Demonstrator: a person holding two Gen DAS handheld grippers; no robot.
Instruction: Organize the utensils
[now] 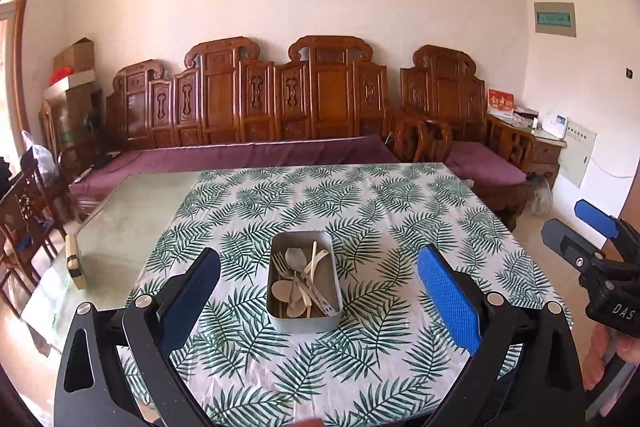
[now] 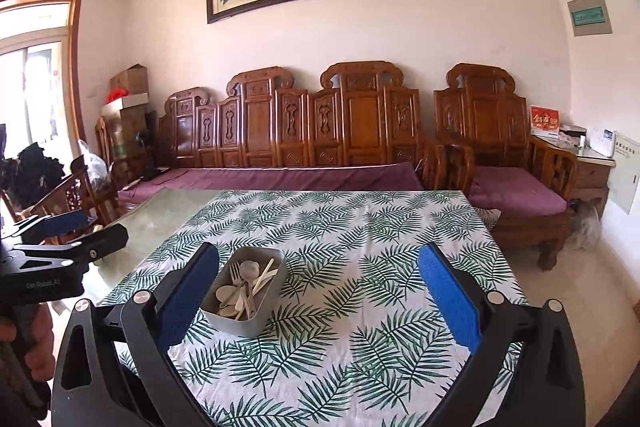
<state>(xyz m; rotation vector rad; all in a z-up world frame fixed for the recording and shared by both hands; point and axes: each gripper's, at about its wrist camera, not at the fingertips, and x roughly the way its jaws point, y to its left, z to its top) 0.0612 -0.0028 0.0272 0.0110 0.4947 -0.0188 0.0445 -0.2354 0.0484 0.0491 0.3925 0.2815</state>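
A grey rectangular tin point(image 1: 304, 321) stands on the leaf-print tablecloth point(image 1: 360, 211). It holds several pale spoons and forks point(image 1: 300, 283) lying jumbled together. My left gripper point(image 1: 320, 291) is open and empty, held above the table with the tin between its blue pads. My right gripper point(image 2: 320, 291) is open and empty; the tin point(image 2: 240, 323) with its utensils point(image 2: 244, 287) sits just inside its left pad point(image 2: 192, 291). The right gripper shows at the right edge of the left wrist view point(image 1: 576, 227), and the left gripper at the left edge of the right wrist view point(image 2: 64, 231).
The cloth covers the right part of a glass table point(image 1: 132, 219). A small tan and black object point(image 1: 74, 259) lies on the glass at the left. A carved wooden sofa point(image 1: 280, 99) with purple cushions stands behind the table. A wooden chair point(image 1: 24, 211) is at the left.
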